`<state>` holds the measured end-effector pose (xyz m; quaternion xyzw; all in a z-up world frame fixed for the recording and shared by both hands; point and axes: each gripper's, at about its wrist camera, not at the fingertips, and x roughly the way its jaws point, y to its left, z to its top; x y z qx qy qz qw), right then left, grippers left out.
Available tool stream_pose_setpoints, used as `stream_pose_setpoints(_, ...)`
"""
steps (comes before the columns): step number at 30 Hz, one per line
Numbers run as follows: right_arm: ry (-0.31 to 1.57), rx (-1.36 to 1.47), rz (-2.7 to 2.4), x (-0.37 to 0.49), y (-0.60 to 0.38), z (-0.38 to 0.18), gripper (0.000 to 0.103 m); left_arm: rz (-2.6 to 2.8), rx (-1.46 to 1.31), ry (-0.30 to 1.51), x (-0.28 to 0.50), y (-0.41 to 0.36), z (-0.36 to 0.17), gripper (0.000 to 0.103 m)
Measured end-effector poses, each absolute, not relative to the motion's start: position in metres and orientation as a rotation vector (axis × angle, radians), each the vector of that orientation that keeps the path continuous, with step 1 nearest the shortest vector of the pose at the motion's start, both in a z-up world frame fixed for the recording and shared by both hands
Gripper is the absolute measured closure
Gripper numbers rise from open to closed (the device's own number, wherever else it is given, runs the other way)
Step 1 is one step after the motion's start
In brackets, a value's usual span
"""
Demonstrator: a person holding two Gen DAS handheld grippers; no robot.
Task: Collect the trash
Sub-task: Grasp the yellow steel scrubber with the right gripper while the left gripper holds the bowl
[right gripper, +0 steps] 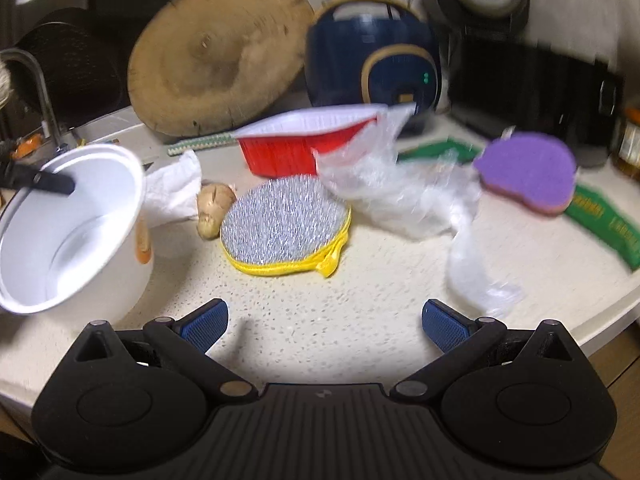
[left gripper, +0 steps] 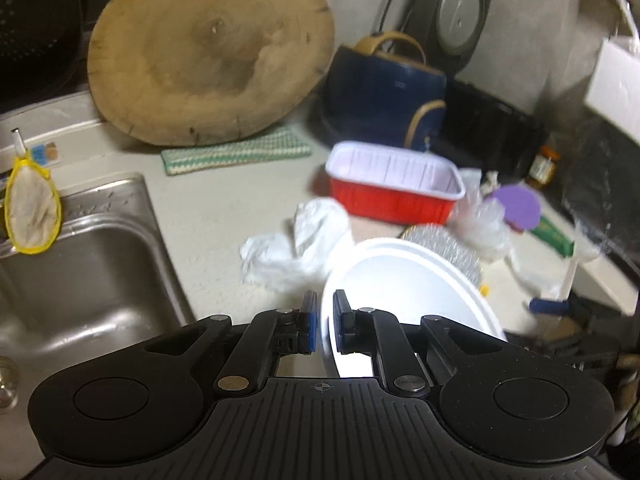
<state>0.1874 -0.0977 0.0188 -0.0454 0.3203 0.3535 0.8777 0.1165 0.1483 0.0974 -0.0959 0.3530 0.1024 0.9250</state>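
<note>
Now | left gripper (left gripper: pixel 323 328) pinches white cup (right gripper: pixel 72 224) rim | mouth apparently tilted sideways

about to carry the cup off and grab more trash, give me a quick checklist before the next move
1. Left gripper shut on the white cup at its rim: ok.
2. Cup empty, nothing to spill: ok; the inside shows only white.
3. Right gripper free for the next piece: ok, jaws wide open, nothing between them.
4. Clear plastic wrap reachable ahead of the right gripper: ok, but it lies against the red tray.
5. Crumpled tissue clear of the cup: cannot tell, the cup overlaps it.
6. Trash bin location: cannot tell, none in view.
</note>
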Motion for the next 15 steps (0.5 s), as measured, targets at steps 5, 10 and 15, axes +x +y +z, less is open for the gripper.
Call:
stream_pose_setpoints(5,0.68,-0.145,0.734,0.187,-0.091,0.016,0.0,0.205,-0.148,0.756,0.118,0.14,0.083,0.091)
stream_pose_setpoints(10,0.697,-0.236,0.724,0.183,-0.084,0.017,0.0,0.2,-0.102,0.758,0.119,0.133,0.075,0.091)
stream_pose_setpoints(15,0.753,-0.262,0.734,0.19,-0.082,0.021,0.0,0.173,-0.104,0.756,0.121,0.13,0.074,0.091)
